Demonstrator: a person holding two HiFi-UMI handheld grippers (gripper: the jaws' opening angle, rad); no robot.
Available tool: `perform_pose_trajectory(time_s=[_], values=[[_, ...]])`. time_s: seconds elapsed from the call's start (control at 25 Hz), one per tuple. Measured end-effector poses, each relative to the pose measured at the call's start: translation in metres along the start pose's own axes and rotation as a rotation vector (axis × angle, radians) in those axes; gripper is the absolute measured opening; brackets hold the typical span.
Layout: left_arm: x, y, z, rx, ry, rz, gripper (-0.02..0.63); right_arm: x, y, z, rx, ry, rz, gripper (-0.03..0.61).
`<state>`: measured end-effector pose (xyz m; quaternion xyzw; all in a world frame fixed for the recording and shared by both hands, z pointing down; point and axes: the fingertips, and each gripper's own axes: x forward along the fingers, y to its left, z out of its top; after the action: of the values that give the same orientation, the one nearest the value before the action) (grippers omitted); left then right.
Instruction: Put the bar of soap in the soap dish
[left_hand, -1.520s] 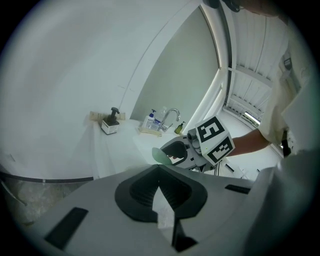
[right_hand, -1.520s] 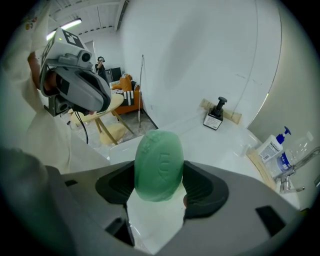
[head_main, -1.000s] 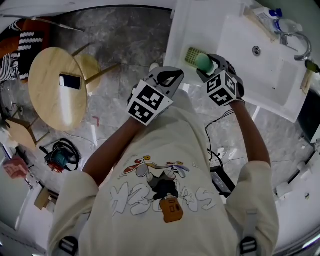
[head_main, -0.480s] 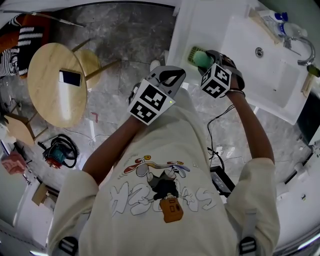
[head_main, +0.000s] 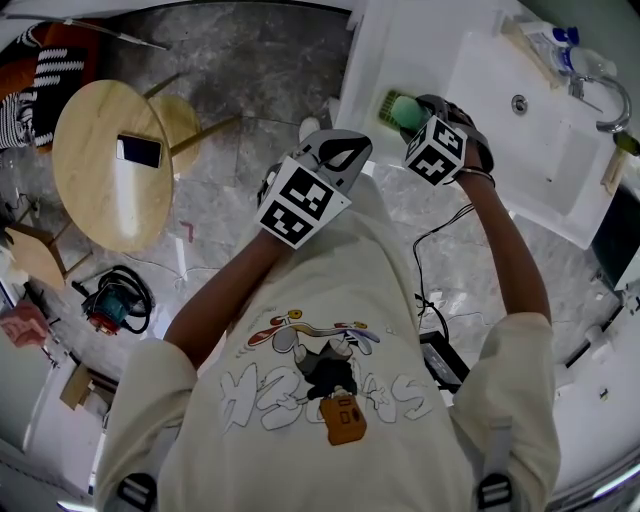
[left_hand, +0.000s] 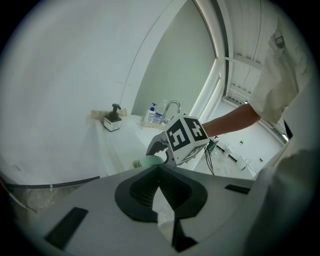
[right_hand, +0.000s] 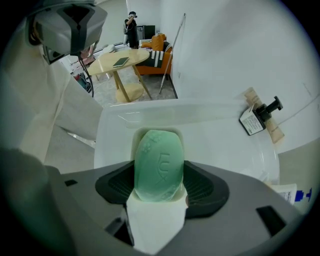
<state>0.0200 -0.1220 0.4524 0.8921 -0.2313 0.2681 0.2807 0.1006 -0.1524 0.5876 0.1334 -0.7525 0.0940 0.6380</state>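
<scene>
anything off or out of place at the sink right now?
Nothing stands out. The bar of soap is clamped squarely in the right gripper, right at the soap dish, which lies flat on the white counter. No spill or damage shows. The left gripper is shut and empty.

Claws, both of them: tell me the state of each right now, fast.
Left claw: closed, nothing between its jaws.
Right claw: closed on the green bar of soap.
</scene>
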Motion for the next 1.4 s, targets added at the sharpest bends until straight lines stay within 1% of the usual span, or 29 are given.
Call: perform_pose_trajectory(time_s=[0.16, 0.32, 0.48, 0.56, 0.76, 0.92, 1.08, 1.32, 1.4], values=[[-0.003, 0.000, -0.002, 0.001, -0.003, 0.002, 0.008, 0.003, 0.000, -0.002, 0.019, 0.003, 0.020, 0.288], [-0.007, 0.000, -0.003, -0.001, -0.008, 0.005, 0.008, -0.001, 0.005, 0.001, 0.039, -0.019, 0.053, 0.288], [-0.011, -0.001, -0.002, 0.004, -0.018, 0.006, 0.008, -0.005, 0.006, 0.001, 0.051, -0.021, 0.043, 0.288], [-0.013, -0.002, -0.002, 0.010, -0.021, 0.003, 0.008, -0.009, 0.007, 0.004, 0.086, -0.034, 0.038, 0.288], [-0.019, -0.007, -0.003, 0.029, -0.025, -0.006, 0.008, -0.025, 0.002, 0.011, 0.164, -0.086, -0.010, 0.288], [-0.023, -0.010, -0.003, 0.046, -0.028, -0.012, 0.008, -0.038, 0.001, 0.012, 0.229, -0.130, -0.018, 0.288], [-0.028, -0.011, -0.001, 0.058, -0.033, -0.009, 0.008, -0.051, 0.002, 0.018, 0.287, -0.198, -0.034, 0.287], [-0.038, -0.008, 0.008, 0.083, -0.058, 0.001, 0.008, -0.075, 0.009, 0.030, 0.398, -0.298, 0.001, 0.287], [-0.041, -0.006, 0.010, 0.087, -0.059, 0.002, 0.008, -0.085, 0.011, 0.036, 0.429, -0.335, 0.007, 0.268]])
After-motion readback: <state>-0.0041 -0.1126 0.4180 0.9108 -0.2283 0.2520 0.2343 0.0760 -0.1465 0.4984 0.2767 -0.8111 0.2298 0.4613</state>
